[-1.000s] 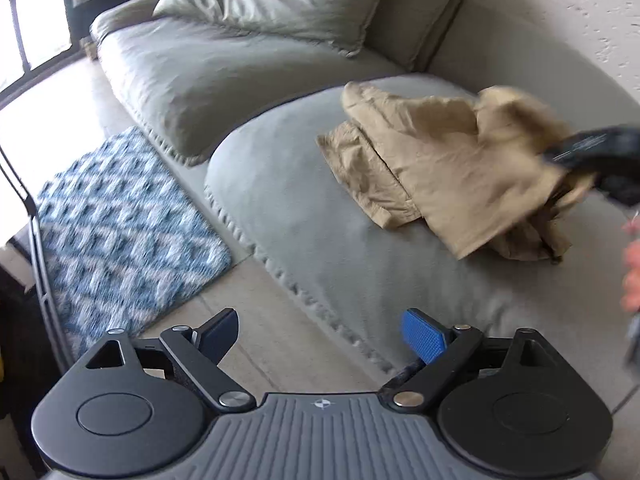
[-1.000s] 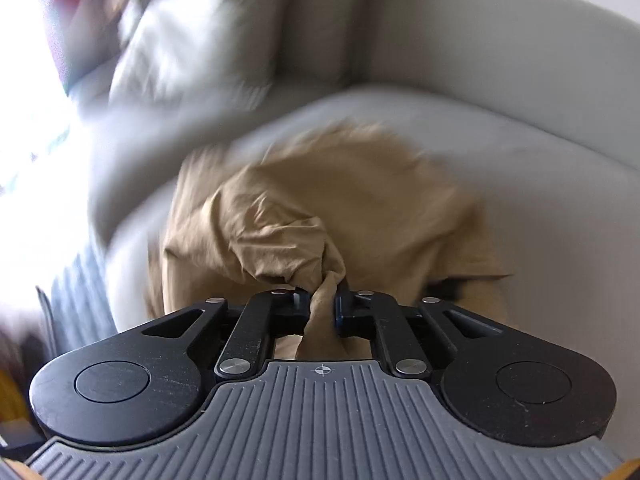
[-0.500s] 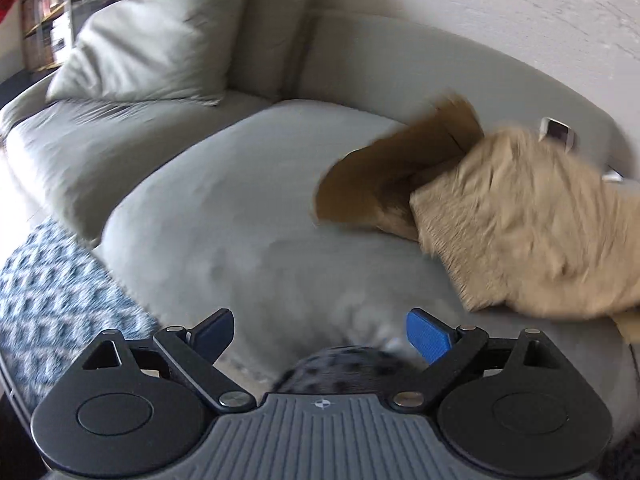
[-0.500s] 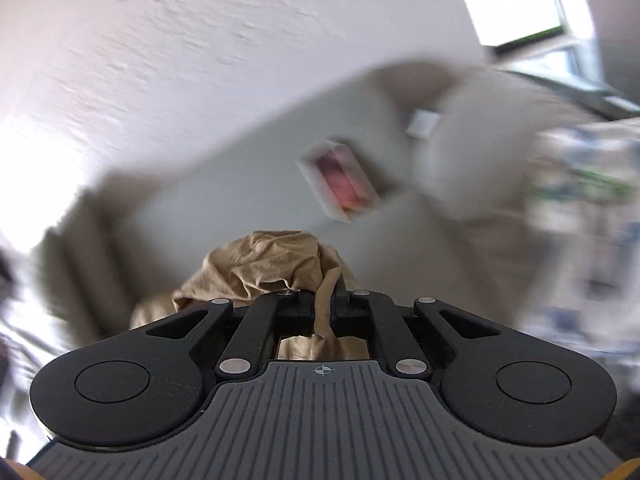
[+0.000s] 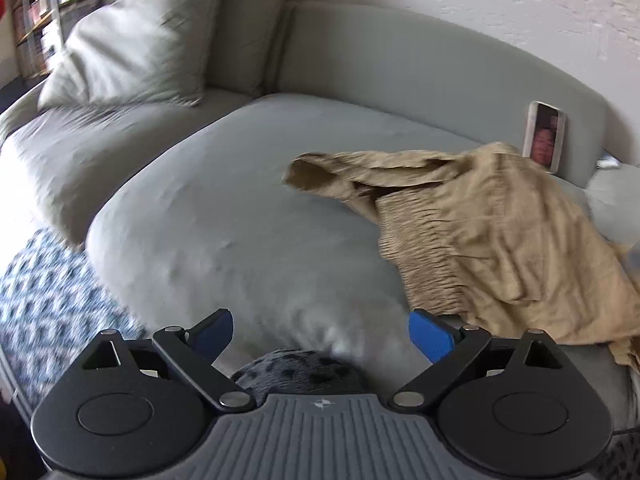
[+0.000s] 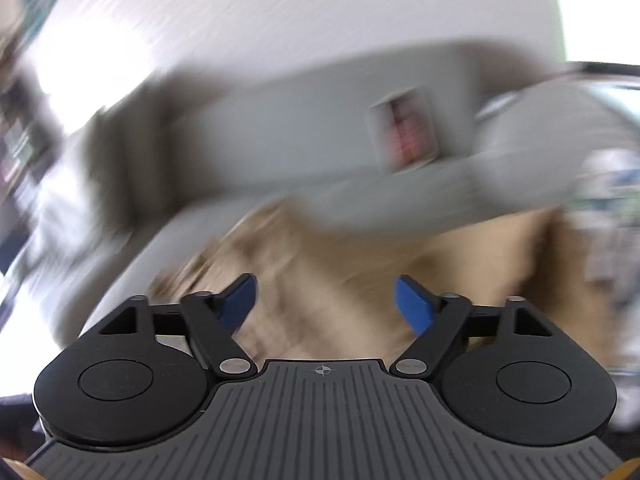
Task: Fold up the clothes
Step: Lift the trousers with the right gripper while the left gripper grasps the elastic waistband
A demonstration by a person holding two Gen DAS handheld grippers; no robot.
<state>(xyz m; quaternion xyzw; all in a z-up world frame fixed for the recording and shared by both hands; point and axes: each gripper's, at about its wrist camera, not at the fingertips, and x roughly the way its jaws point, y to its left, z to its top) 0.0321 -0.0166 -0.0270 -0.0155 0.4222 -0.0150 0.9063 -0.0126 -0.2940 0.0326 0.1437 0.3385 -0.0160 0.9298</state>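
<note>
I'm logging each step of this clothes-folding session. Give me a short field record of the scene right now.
garment: tan garment, crumpled on the sofa seat, unfolded
left gripper: open, empty, over the seat's front edge
right gripper: jaws opening, nothing pinched between them, garment beyond
behind garment: phone leaning on the backrest
other: cushion, blue patterned rug
right view: blurred

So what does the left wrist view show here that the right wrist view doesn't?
Only the left wrist view: the blue patterned rug, a grey throw pillow, shelves at far left, the tan garment's ribbed waistband, and the open, empty left gripper.

Only the right wrist view: the right gripper, jaws opening with nothing between the pads, above the garment; heavy motion blur.

Both: the tan garment on the grey sofa and the phone propped against the backrest.
</note>
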